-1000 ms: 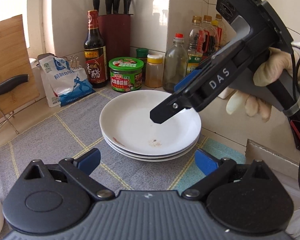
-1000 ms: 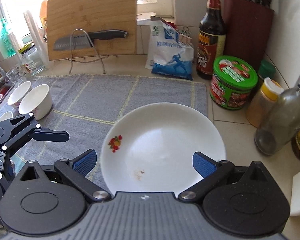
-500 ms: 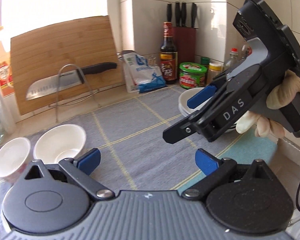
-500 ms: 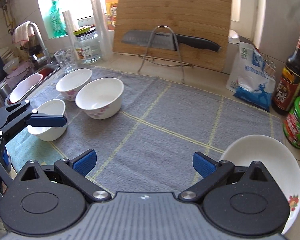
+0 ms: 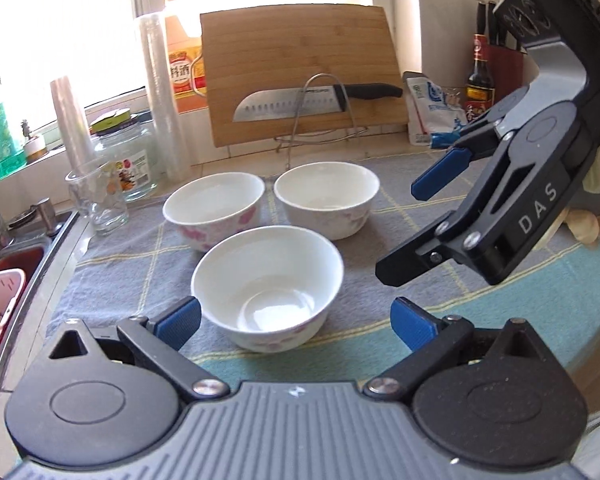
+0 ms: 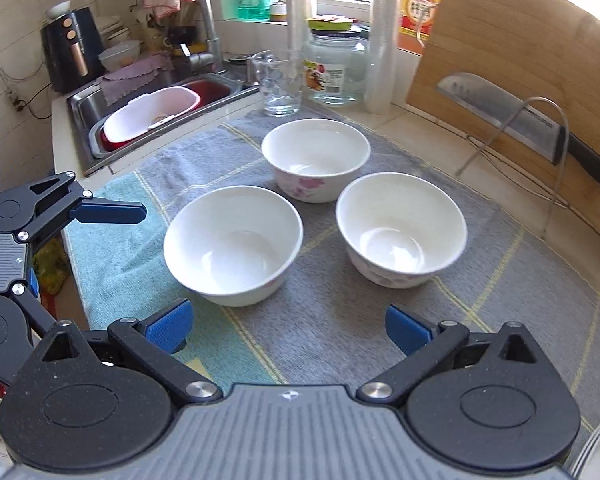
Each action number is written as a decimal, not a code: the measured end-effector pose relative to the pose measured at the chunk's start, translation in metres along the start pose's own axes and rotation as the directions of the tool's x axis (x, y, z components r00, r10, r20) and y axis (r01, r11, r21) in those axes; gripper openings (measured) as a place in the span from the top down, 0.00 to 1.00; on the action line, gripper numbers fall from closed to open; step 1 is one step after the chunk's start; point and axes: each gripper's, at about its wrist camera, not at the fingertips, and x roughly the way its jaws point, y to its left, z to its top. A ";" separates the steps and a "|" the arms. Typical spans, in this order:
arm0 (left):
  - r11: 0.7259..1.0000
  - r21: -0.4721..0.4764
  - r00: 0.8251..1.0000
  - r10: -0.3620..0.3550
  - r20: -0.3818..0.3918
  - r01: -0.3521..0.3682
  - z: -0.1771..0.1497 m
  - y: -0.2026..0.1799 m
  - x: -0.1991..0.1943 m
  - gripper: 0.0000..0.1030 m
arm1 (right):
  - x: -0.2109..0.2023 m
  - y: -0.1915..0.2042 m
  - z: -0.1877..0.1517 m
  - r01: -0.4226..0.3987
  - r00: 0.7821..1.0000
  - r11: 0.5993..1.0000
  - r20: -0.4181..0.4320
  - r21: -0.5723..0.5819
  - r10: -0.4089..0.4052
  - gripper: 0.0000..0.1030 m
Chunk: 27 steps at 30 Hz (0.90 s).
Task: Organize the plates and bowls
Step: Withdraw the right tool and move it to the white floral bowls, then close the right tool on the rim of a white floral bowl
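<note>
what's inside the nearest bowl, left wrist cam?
Nothing visible: the nearest bowl shows a bare white interior down to its base. Its own near wall hides the mat under it.

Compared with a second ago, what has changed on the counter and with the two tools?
Both tools have swung away from the plate stack to the three bowls: the left tool now faces the nearest bowl, and the right tool hovers beside it. Nothing was taken hold of or let go; both stay open and empty. The bowls, mat and knife have not moved.
</note>
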 end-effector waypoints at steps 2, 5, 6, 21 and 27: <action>1.000 -0.002 1.000 0.021 -0.002 -0.021 -0.005 0.008 0.005 0.03 | 0.010 0.007 0.008 -0.009 1.000 1.000 -0.007 -0.018 0.009 0.00; 1.000 -0.002 1.000 0.028 -0.002 -0.028 -0.011 0.015 0.011 0.03 | 0.022 0.015 0.018 -0.031 0.999 0.999 -0.018 -0.038 0.031 0.00; 1.000 -0.001 1.000 0.027 0.001 -0.027 -0.013 0.017 0.013 0.03 | 0.027 0.016 0.022 -0.043 0.999 0.998 -0.025 -0.039 0.042 0.00; 1.000 0.015 1.000 0.003 0.012 -0.003 -0.014 0.021 0.038 0.15 | 0.064 0.015 0.042 -0.084 0.995 0.996 -0.065 -0.028 0.082 0.16; 0.999 0.033 1.000 -0.015 0.015 0.014 -0.014 0.023 0.039 0.16 | 0.070 0.008 0.044 -0.088 0.994 0.996 -0.072 -0.010 0.087 0.26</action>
